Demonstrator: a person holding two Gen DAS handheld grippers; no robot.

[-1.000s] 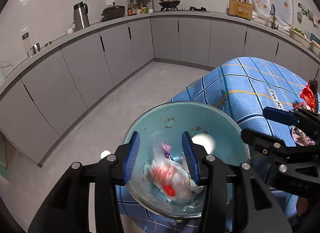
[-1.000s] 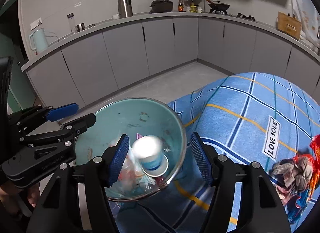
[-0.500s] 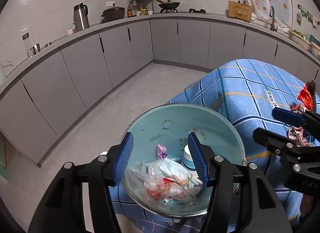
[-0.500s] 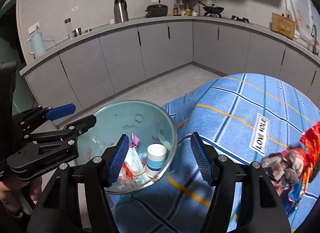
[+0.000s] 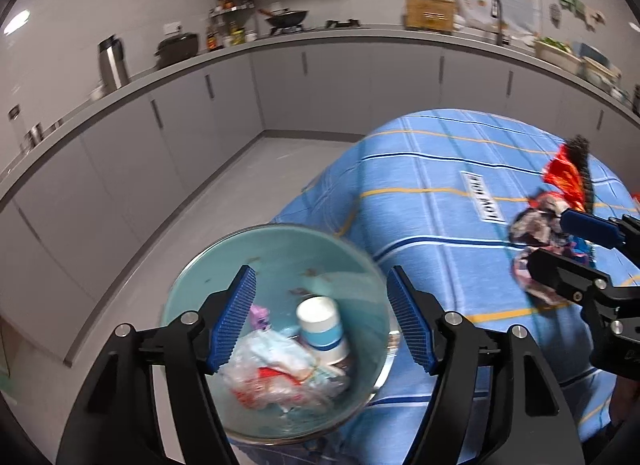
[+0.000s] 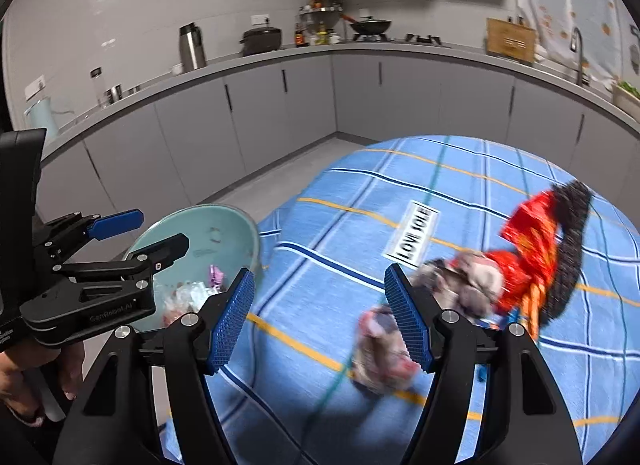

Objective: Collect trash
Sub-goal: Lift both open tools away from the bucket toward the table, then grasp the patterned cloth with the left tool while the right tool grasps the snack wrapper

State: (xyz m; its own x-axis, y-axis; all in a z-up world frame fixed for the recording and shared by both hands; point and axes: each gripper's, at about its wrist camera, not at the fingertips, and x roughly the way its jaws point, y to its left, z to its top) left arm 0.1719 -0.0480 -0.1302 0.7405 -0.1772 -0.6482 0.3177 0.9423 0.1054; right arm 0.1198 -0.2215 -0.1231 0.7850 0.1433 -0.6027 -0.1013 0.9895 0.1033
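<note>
A teal bowl (image 5: 276, 253) sits at the left edge of the blue checked tablecloth (image 5: 420, 185). In it lie a white-and-blue cup (image 5: 320, 325) and crumpled plastic wrappers (image 5: 276, 373). My left gripper (image 5: 321, 277) hovers over the bowl with its jaws opening and nothing between the pads. My right gripper (image 6: 319, 277) is open above bare cloth, with no trash between its fingers. Just right of it lie a red wrapper (image 6: 528, 249), crumpled greyish wrappers (image 6: 468, 281) and one nearer wrapper (image 6: 380, 353). The bowl (image 6: 224, 225) is at the left of the right wrist view.
A black bristly object (image 6: 572, 245) lies against the red wrapper. Grey cabinets and a countertop (image 5: 360, 41) with pots and a kettle curve round the room. Open floor (image 5: 248, 185) lies left of the table. A hand (image 6: 24, 377) holds the left gripper (image 6: 162, 229).
The left jaws have widened, and the wrappers that were between them now lie in the bowl. Both grippers have swung right, the right one away from the bowl and toward the wrapper pile.
</note>
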